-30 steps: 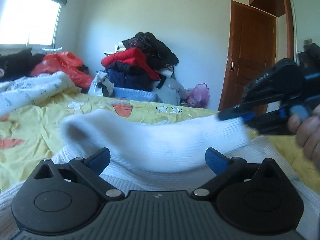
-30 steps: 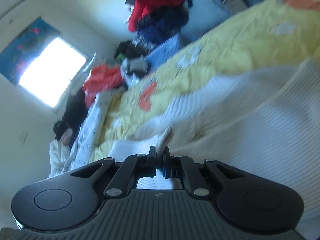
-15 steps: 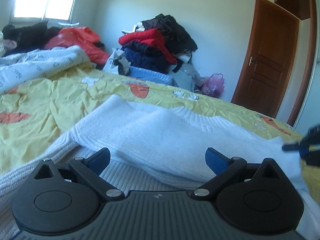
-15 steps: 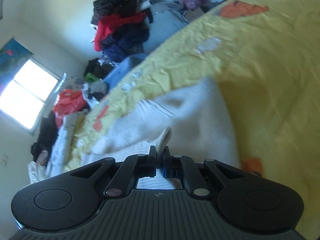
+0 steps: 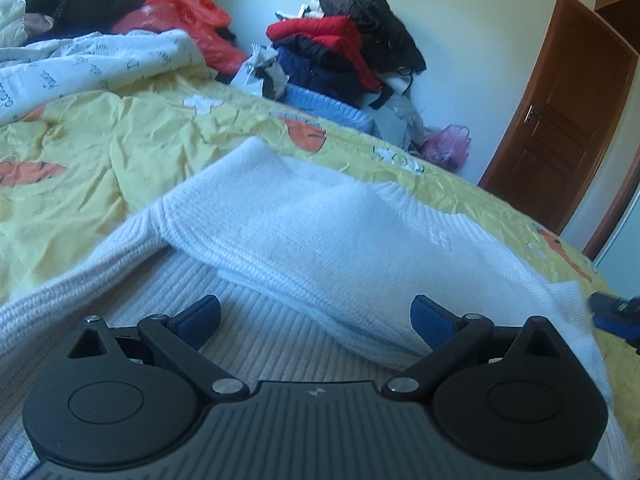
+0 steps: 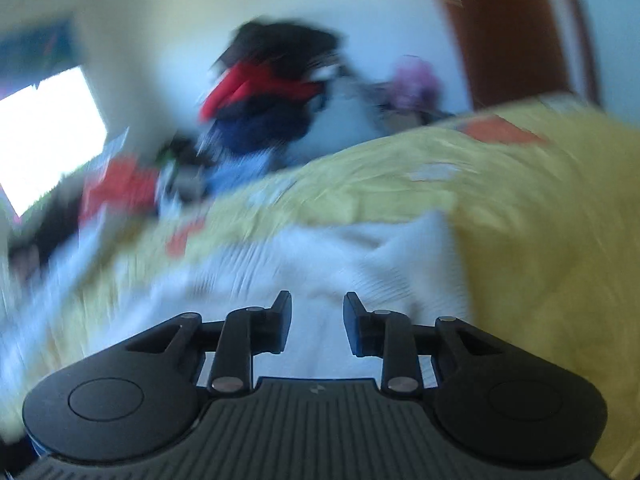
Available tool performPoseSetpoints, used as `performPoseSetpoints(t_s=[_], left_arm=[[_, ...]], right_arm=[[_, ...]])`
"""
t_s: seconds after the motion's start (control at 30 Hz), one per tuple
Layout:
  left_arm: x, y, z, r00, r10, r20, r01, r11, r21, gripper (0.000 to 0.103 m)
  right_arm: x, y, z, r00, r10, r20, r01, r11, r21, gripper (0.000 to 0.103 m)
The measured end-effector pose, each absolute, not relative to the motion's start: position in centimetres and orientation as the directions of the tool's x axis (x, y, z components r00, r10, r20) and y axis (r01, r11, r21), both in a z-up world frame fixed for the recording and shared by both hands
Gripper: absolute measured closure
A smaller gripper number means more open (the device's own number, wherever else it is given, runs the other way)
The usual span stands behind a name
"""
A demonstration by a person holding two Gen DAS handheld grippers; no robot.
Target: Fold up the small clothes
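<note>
Left gripper [image 5: 316, 316] fingers spread wide, empty, low over the near ribbed part of the white sweater [image 5: 320, 232]. Right gripper [image 6: 316, 322] fingers parted, holding nothing; view motion-blurred. Sweater lies on the yellow bedspread [image 5: 100, 148], one sleeve folded across the body, right edge bunched. Judgement: next grab should take a hem or side edge, pinch both layers, lift low, lay it flat, smooth the bunch. Far: clothes pile [image 5: 340, 48], door [image 5: 560, 120].

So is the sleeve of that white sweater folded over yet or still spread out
Folded over. The sleeve lies across the ribbed body of the white sweater on the yellow bedcover.
</note>
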State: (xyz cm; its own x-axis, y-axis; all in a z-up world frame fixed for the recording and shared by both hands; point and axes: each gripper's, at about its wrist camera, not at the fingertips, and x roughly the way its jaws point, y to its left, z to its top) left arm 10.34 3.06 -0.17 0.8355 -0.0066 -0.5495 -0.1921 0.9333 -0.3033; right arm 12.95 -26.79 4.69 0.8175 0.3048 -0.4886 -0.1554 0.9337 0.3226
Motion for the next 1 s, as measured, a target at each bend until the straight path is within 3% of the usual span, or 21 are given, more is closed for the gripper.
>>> performPoseSetpoints(t_s=[0.13,0.3,0.47,0.57,0.63,0.73,0.87,1.0], left_arm=[[10.8,1.9,-0.1,0.81,0.023,-0.586,-0.185,0.958,-0.218,0.0],[11.2,1.6,-0.2,0.792,0.03,-0.61,-0.167,0.971,-0.169,0.0],[11.3,1.8,-0.2,0.789,0.017,-0.614,-0.151,0.974,-0.167,0.0],[11.2,2.1,0.0,0.775,-0.014,-0.632,-0.095,0.986,-0.139,0.0],[10.8,2.2,0.0,0.751,-0.027,-0.66,-0.032,0.997,-0.077,0.0],[9.0,2.0,-0.1,0.74,-0.017,-0.672,0.059,0.997,0.039,0.0],[6.4,3.7,-0.1,0.734,-0.028,-0.679,0.06,0.998,0.024,0.0],[4.8,4.5,-0.3,0.752,-0.028,-0.658,0.039,0.999,0.002,0.0]], right_arm=[[13.6,-22.9,1.8,0.763,0.252,-0.595,-0.174,0.967,0.186,0.063],[12.0,-22.3,0.9,0.814,0.193,-0.547,-0.138,0.98,0.141,0.057],[7.1,-24.2,1.4,0.835,0.171,-0.523,-0.095,0.981,0.17,0.0],[5.7,-25.4,-0.8,0.797,0.145,-0.587,-0.059,0.985,0.162,0.001],[4.7,-26.1,-0.5,0.822,0.162,-0.546,-0.057,0.977,0.204,0.002],[5.1,-25.8,-0.9,0.809,0.149,-0.568,-0.047,0.981,0.191,0.002],[5.5,-24.0,-1.1,0.795,0.093,-0.599,-0.049,0.995,0.089,0.002],[5.5,-24.0,-1.1,0.794,0.086,-0.602,-0.05,0.996,0.076,0.002]])
